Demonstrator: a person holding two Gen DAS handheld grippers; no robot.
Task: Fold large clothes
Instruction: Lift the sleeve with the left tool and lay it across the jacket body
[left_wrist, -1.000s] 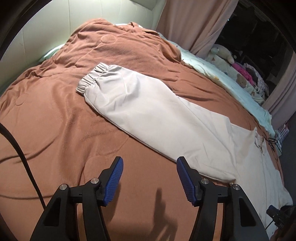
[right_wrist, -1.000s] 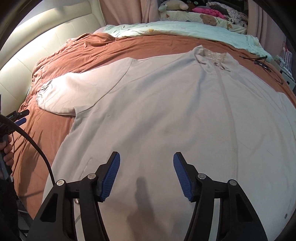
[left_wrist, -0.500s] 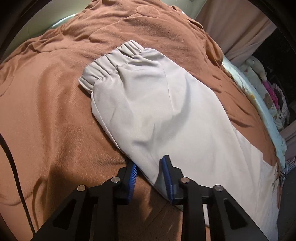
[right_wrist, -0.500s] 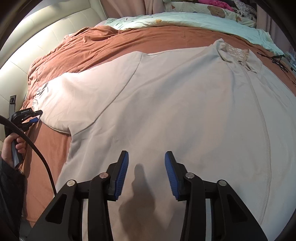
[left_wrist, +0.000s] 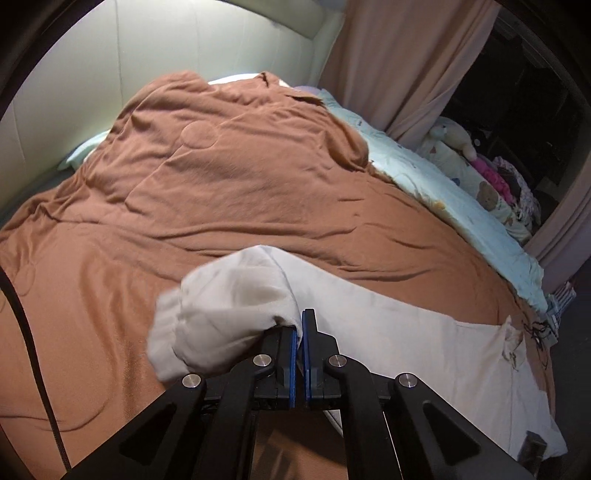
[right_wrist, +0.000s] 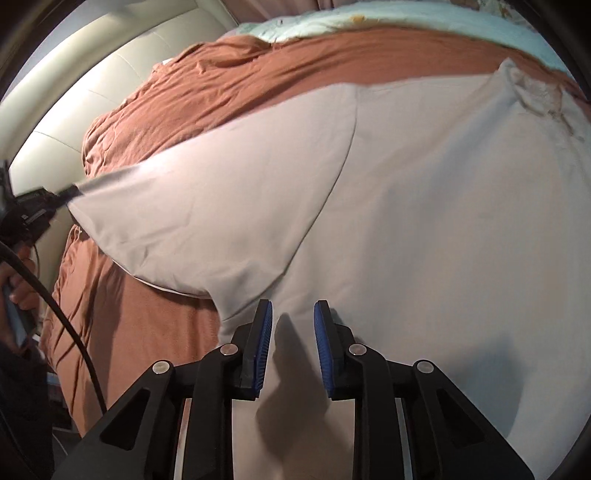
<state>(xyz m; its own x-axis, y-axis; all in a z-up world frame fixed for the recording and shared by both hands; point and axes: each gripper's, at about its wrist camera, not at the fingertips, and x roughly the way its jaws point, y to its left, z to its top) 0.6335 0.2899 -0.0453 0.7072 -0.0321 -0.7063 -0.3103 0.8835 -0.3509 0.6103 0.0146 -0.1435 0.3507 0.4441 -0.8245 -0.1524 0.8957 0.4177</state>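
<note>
while left tongs (left_wrist: 298, 332) pinch the sleeve (left_wrist: 221, 317), right tongs (right_wrist: 292, 332) narrow.

my blue ribbed pads (right_wrist: 263, 347) look rubbery; smooth matt cloth shirt (right_wrist: 424, 229), soft fuzzy brown blanket (left_wrist: 240, 192).

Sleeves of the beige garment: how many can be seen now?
1. The sleeve stretches left from the garment's body, its cuff end held by the left claw. A second may be hidden.

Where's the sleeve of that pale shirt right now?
The sleeve is pinched in the left hand-held gripper, lifted off the brown blanket; in the right wrist view it stretches left from the shirt body.
</note>
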